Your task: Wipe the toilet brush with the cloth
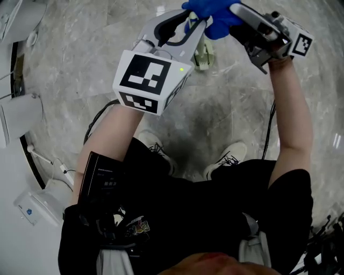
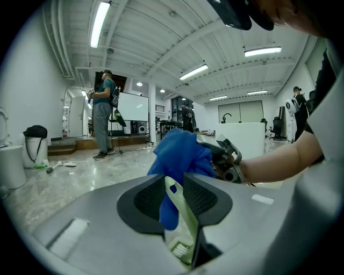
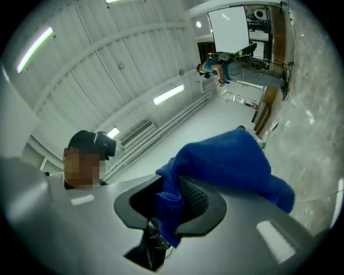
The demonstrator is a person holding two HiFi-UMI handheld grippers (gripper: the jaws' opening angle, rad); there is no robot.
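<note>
My left gripper [image 1: 185,29] is raised in front of me and shut on the pale green toilet brush [image 2: 181,212]. The handle stands between the pads, and the bristled end [image 1: 203,55] hangs below. In the left gripper view the bristles [image 2: 181,248] show near the jaws' base. My right gripper [image 1: 240,16] is shut on the blue cloth [image 1: 214,15], which bunches over the brush handle just past the left jaws. In the right gripper view the cloth [image 3: 231,161] drapes over one finger and fills the gap. From the left gripper view the cloth [image 2: 180,153] hides the handle's far end.
White toilet fixtures [image 1: 19,115] line the left side of the marble floor [image 1: 215,118]. Cables [image 1: 99,115] trail by my feet. In the left gripper view a person [image 2: 102,115] stands far off, with a covered bin [image 2: 35,142] at the left.
</note>
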